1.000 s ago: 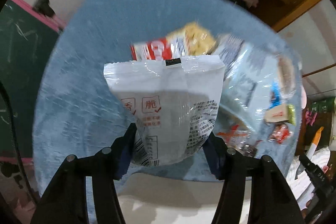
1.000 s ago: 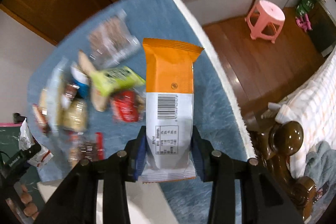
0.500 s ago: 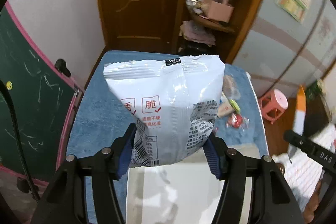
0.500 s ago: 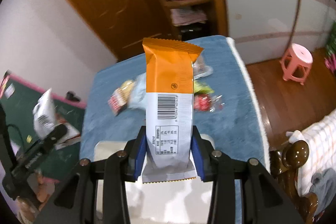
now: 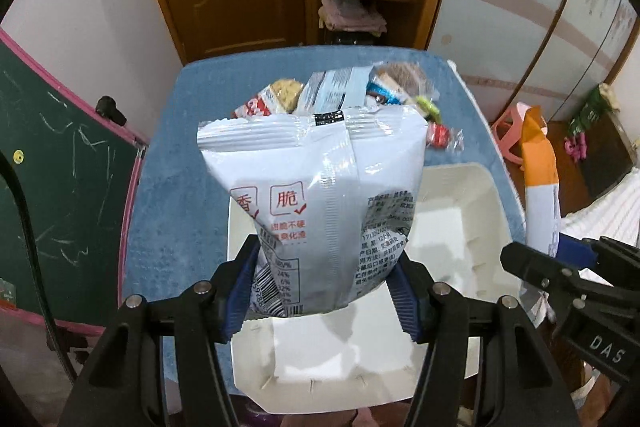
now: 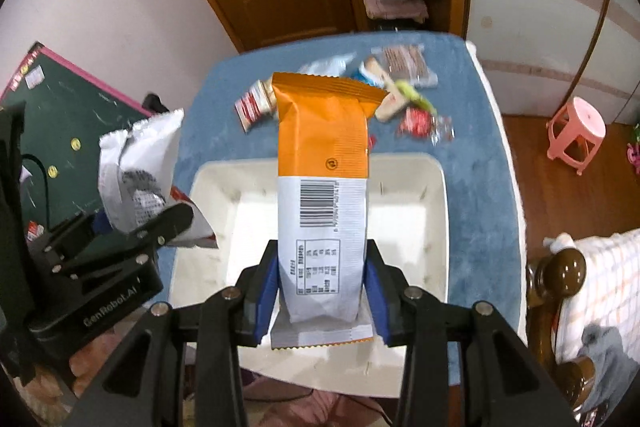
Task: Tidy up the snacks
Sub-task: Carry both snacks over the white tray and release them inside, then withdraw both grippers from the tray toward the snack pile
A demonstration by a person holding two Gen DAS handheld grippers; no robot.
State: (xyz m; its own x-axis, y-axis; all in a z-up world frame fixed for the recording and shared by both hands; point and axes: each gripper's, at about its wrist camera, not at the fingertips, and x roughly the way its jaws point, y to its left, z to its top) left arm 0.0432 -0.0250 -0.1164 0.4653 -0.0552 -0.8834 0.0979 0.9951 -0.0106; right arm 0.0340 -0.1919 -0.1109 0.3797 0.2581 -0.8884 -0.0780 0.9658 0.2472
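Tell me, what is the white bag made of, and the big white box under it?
The white bag looks like thin glossy plastic film: it crinkles, shines, and has a crimped sealed top. The white box looks like hard, smooth plastic: its walls stand stiff with rounded corners and a dull sheen. I cannot be sure of either from looks alone.

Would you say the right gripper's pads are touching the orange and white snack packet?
Touching. The right wrist view shows both blue pads pressed against the sides of the orange and white snack packet, which stands held above the white bin.
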